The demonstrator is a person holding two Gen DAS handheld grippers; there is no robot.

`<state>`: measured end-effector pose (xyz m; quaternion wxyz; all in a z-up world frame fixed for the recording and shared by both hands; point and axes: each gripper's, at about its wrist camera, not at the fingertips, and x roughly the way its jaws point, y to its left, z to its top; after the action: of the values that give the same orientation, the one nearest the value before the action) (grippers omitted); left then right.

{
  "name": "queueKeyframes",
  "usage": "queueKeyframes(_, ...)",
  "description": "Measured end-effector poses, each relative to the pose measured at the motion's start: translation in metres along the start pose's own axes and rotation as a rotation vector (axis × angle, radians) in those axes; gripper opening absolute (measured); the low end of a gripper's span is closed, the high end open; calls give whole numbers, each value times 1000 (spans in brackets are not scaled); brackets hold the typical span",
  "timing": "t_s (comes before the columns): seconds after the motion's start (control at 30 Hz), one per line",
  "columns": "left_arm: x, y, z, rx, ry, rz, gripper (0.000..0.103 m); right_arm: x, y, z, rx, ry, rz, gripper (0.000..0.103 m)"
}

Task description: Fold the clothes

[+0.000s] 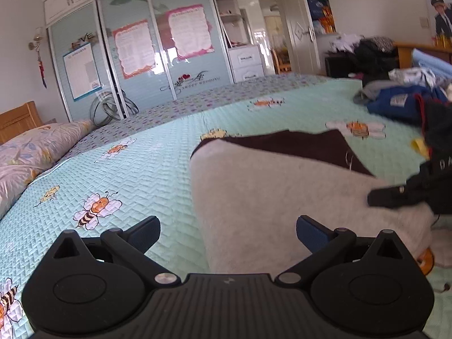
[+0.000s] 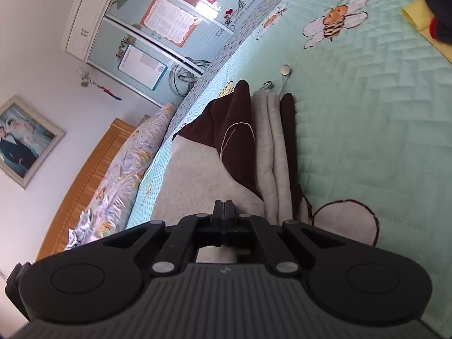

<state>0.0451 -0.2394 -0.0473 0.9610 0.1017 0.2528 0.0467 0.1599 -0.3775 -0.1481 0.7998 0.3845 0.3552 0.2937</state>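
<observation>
A grey fleece garment (image 1: 268, 192) with a dark brown panel (image 1: 305, 144) lies folded on the mint bee-print bedspread (image 1: 135, 169). My left gripper (image 1: 227, 233) hovers low over its near edge, open wide with nothing between the blue pads. In the right wrist view the same garment (image 2: 197, 175) shows stacked grey and brown layers (image 2: 274, 147) along its right side. My right gripper (image 2: 223, 212) sits just above the grey fabric, fingers pressed together; no cloth shows between them. A blurred black shape (image 1: 395, 195) rests on the garment's right edge in the left wrist view.
A heap of unfolded clothes (image 1: 401, 99) lies at the bed's far right. Flowered pillows (image 1: 36, 147) line the wooden headboard (image 2: 84, 183) side. A sliding-door wardrobe (image 1: 135, 56) stands past the bed. A yellow item (image 2: 423, 19) and a small white disc on a cord (image 2: 285, 69) lie on the bedspread.
</observation>
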Motion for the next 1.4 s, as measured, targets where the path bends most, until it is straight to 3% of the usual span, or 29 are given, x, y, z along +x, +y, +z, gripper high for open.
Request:
queueKeyframes(0.17,26,3,-4,-80,182,-42,103,-12,-4,-4,101,-29,16,0)
queueKeyframes(0.23,27,8,-11,-144,182,-54,103,-20,0,-6,127,-36,31,6)
queueKeyframes(0.27,29,8,-13,-155,190,-54,103,-25,4,-6,122,-41,46,12)
queueKeyframes(0.33,30,6,-13,-149,194,-48,103,-32,16,-6,95,-50,81,36)
queueKeyframes(0.37,29,3,-13,-132,191,-38,103,-34,22,-5,81,-56,96,54)
queueKeyframes(0.4,28,0,-13,-113,187,-27,103,-34,28,-4,64,-59,105,62)
queueKeyframes(0.43,26,-4,-13,-92,181,-14,103,-32,33,-3,48,-57,109,63)
queueKeyframes(0.57,23,-10,-13,-28,162,6,103,-18,28,-6,33,-32,88,62)
queueKeyframes(0.63,24,-7,-13,-42,173,-4,103,-13,17,-10,33,-26,49,54)
queueKeyframes(0.7,25,-6,-13,-46,180,-12,103,-13,7,-13,23,-27,6,16)
queueKeyframes(0.73,25,-6,-13,-42,182,-13,103,-14,2,-13,24,-24,-15,4)
queueKeyframes(0.77,25,-7,-13,-34,183,-11,103,-15,-4,-14,31,-21,-28,0)
queueKeyframes(0.87,24,-13,-12,11,174,7,103,-19,-19,-18,114,-27,21,0)
queueKeyframes(1.03,23,-18,-12,49,163,29,103,-23,-8,-18,84,-29,-12,0)
queueKeyframes(1.13,23,-17,-11,45,166,29,103,-34,8,-18,72,-74,3,9)
queueKeyframes(1.17,22,-17,-12,42,165,30,103,-38,17,-19,52,-94,15,23)
queueKeyframes(1.2,22,-17,-12,40,164,32,103,-41,26,-19,31,-111,32,43)
queueKeyframes(1.27,21,-18,-12,42,166,37,103,-41,40,-17,1,-118,67,65)
queueKeyframes(1.4,21,-18,-11,51,170,39,103,-22,36,-17,7,-51,53,65)
